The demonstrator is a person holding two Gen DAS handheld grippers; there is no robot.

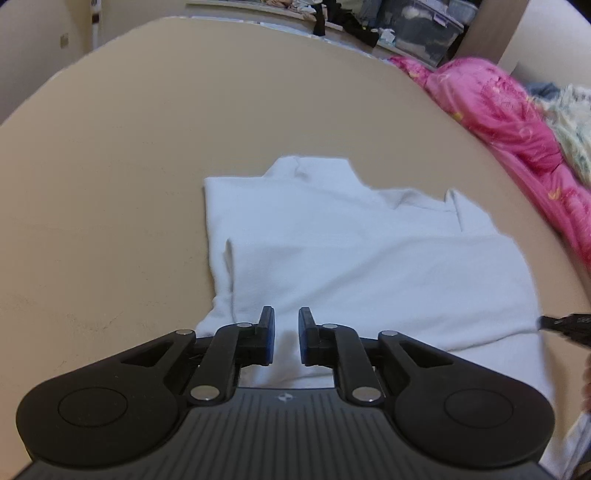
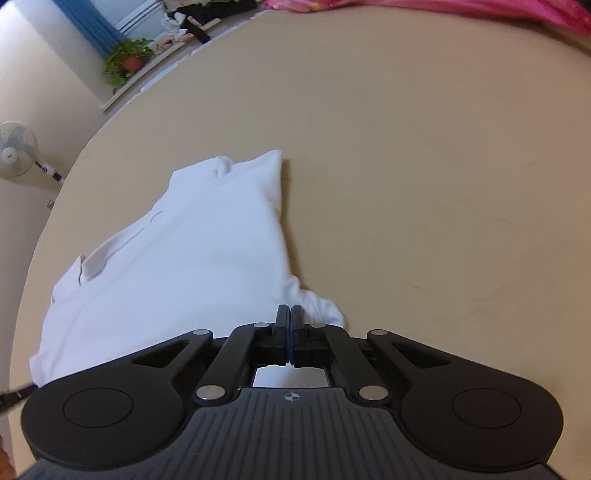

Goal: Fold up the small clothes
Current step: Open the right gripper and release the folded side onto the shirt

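Note:
A white collared shirt [image 1: 351,251] lies partly folded on the tan table [image 1: 110,184], its collar pointing away. My left gripper [image 1: 287,317] hovers over the shirt's near edge with its jaws a little apart and only cloth showing beneath the gap. In the right wrist view the same shirt [image 2: 184,258] spreads to the left, with its collar and placket at the far left. My right gripper [image 2: 290,312] is shut, its tips meeting at the bunched near right corner of the shirt. A dark tip of the right gripper [image 1: 565,325] shows at the left view's right edge.
A pink quilt [image 1: 498,110] is heaped along the table's right side. Beyond the far edge are a plastic storage box [image 1: 424,33] and scattered clothes. A potted plant [image 2: 129,59] and a wall fan [image 2: 14,147] stand off the table [image 2: 443,184].

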